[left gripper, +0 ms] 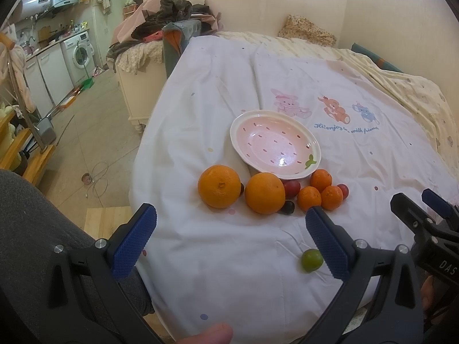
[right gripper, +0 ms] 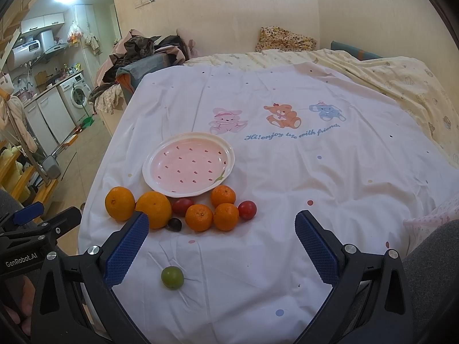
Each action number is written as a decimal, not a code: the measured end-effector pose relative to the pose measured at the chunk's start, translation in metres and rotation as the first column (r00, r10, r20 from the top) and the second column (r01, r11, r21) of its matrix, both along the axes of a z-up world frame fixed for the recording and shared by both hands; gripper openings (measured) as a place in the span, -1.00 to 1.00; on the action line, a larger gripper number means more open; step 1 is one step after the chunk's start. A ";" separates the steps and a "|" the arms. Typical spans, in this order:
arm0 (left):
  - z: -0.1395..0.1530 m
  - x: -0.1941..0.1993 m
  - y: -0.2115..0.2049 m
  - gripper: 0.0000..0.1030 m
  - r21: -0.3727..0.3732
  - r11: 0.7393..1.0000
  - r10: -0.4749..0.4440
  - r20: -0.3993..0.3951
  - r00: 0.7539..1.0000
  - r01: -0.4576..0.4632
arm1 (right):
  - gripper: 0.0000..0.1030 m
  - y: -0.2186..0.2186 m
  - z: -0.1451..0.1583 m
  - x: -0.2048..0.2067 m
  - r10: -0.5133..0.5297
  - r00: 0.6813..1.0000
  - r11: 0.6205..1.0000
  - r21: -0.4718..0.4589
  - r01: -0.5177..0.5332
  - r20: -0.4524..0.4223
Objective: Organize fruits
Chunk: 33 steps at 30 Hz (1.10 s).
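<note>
Right gripper point(right gripper: 221, 235) and left gripper point(left gripper: 231, 226), both spread wide and holding nothing, hover over the bed's near edge; green fruit point(right gripper: 172, 277) lies nearest, just left of the right gripper's centreline, oranges and empty plate point(right gripper: 149, 169) beyond

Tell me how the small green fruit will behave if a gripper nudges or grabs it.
The green fruit looks round and smooth, so a nudge would probably roll it. It lies alone on the soft, wrinkled white sheet, which may slow it. Being small, it probably weighs little.
</note>
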State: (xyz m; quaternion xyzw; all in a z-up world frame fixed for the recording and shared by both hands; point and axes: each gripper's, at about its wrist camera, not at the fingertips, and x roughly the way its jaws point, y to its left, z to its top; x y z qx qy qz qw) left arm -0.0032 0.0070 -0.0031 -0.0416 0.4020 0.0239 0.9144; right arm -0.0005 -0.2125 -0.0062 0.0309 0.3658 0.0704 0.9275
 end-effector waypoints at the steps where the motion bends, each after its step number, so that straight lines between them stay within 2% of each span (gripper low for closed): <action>1: 0.000 0.000 0.000 0.99 0.000 1.000 0.001 0.000 1.000 -0.001 | 1.00 0.000 0.000 0.000 0.000 1.000 1.000 0.000 0.000 0.000; 33: 0.001 0.000 0.002 0.99 -0.001 1.000 0.006 -0.003 1.000 -0.006 | 1.00 -0.006 0.001 0.002 -0.008 1.000 1.000 0.001 0.008 -0.009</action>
